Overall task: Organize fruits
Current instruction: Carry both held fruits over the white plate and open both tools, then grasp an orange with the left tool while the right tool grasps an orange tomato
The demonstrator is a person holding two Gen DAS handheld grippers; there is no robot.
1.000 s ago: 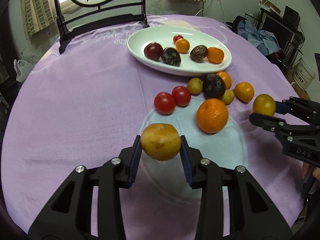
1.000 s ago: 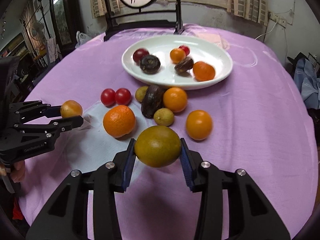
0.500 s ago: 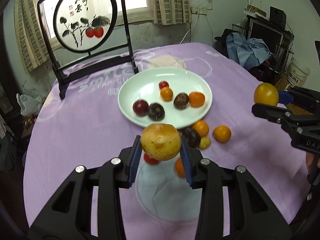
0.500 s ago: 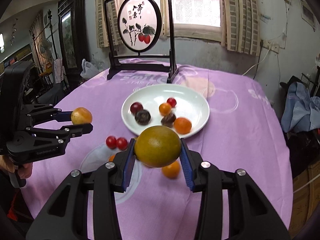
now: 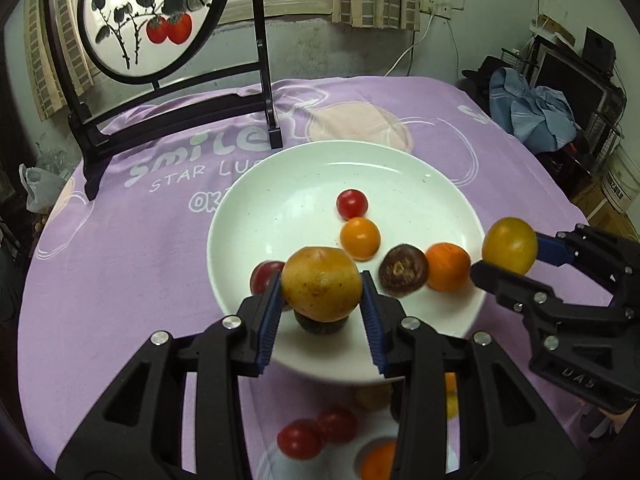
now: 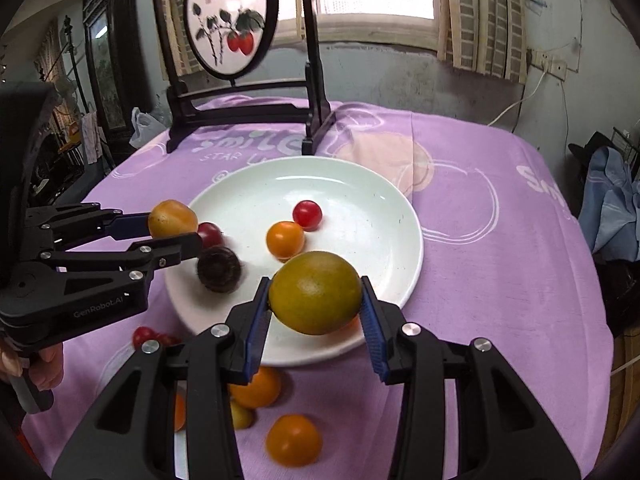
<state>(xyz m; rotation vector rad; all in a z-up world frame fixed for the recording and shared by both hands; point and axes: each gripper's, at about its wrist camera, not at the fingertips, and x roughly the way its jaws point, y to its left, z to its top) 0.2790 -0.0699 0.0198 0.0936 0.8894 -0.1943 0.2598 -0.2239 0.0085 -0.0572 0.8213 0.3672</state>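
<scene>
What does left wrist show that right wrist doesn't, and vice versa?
Only the left wrist view: the brown wrinkled fruit and the orange fruit beside it on the plate, both hidden in the right view, and a monitor at the far right.

Only the right wrist view: a fingertip under the left gripper's body, and a dark cabinet at the left wall.

Both: white plate, red cherry tomato, small orange fruit, left gripper shut on a yellow-brown fruit, right gripper shut on a green-yellow fruit, and the round painted screen.

A round painted screen (image 5: 144, 20) in a dark stand sits on the purple cloth (image 5: 120, 248); blue clothes (image 5: 532, 114) lie behind.
</scene>
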